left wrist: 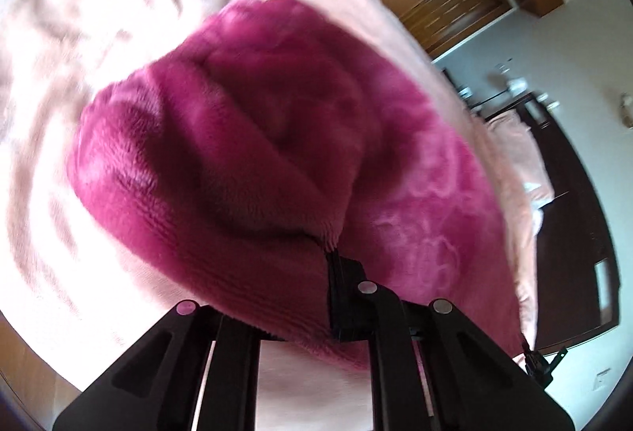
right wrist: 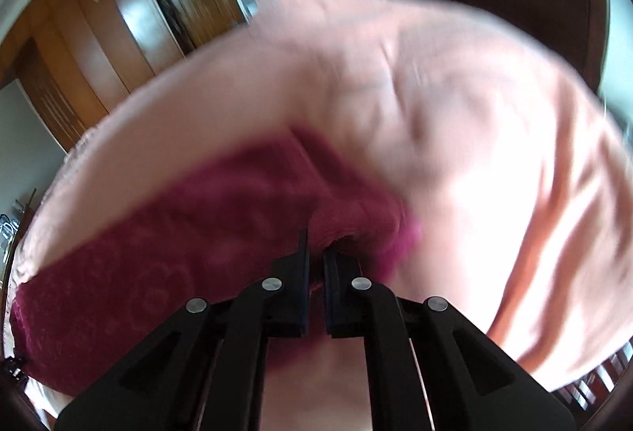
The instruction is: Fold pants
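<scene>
The pants (left wrist: 245,154) are magenta fleece with a faint pale pattern. In the left wrist view they hang bunched in front of the camera over the pink bed cover (left wrist: 79,35). My left gripper (left wrist: 334,257) is shut on an edge of the pants, which drape over its left finger. In the right wrist view the pants (right wrist: 178,241) stretch away to the left as a long band. My right gripper (right wrist: 315,253) is shut on their near end. Both views are motion-blurred.
The bed cover (right wrist: 455,134) is wrinkled and fills most of both views. Wooden wardrobes (right wrist: 99,35) and a white wall stand beyond the bed. A dark headboard (left wrist: 569,217) and pillow are at the right in the left wrist view.
</scene>
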{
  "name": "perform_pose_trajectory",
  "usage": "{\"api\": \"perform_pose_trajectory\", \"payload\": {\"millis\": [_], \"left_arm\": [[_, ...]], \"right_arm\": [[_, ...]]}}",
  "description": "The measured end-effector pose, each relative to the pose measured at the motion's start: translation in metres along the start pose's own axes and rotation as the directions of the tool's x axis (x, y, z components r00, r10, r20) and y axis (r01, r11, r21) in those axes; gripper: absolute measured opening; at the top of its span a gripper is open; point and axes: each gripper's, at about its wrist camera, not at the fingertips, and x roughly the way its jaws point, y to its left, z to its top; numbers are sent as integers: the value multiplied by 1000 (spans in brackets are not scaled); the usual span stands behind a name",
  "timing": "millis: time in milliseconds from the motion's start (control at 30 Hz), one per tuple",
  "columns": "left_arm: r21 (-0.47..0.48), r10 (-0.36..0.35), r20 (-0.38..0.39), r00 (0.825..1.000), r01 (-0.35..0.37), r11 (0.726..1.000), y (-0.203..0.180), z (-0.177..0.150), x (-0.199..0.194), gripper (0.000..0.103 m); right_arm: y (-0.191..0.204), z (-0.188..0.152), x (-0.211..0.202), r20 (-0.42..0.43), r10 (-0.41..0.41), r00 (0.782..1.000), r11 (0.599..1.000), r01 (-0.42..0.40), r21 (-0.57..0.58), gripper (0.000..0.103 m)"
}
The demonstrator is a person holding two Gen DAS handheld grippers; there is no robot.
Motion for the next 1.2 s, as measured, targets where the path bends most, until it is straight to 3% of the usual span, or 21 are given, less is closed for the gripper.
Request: {"api": "perform_pose_trajectory", "payload": {"millis": [133, 233, 367, 533, 633, 800, 867, 933, 1067, 1200], "left_arm": [[33, 27, -12, 1000, -27, 999, -1, 0, 1, 11], [70, 69, -28, 997, -67, 995, -5, 3, -1, 16], [119, 99, -15, 995, -97, 988, -20, 6, -9, 18], [154, 105, 20, 994, -106, 982, -40, 9, -25, 19], [166, 115, 23, 993, -117, 979, -41, 8, -32, 18], [193, 147, 13, 989, -147, 970, -38, 3, -41, 22], [199, 157, 9, 988, -155, 968, -34, 2, -43, 26], [208, 180, 15, 984, -179, 962, -32, 2, -45, 32], [205, 202, 30, 979, -204, 957, -26, 10, -49, 32], [237, 227, 71, 971, -238, 942, -32, 18, -49, 32]], "right_arm": [[-11, -11, 21, -107, 4, 994, 1000, -3, 8, 7], [-15, -3, 10, -89, -49, 995, 999, 50, 7, 38], [-13, 18, -8, 10, -136, 991, 990, 137, -25, 40], [23, 53, 12, 57, -70, 996, 993, 75, -94, 41], [34, 74, 48, 39, -42, 998, 994, 46, -103, 50], [41, 87, 113, -73, -48, 996, 995, 42, -87, 46], [49, 86, 120, -66, -35, 997, 992, 26, -125, 15], [60, 86, 115, -14, -82, 997, 983, 79, -165, 10], [76, 95, 89, 130, -142, 981, 965, 166, -202, 9], [81, 94, 107, 92, -194, 977, 946, 211, -246, 9]]}}
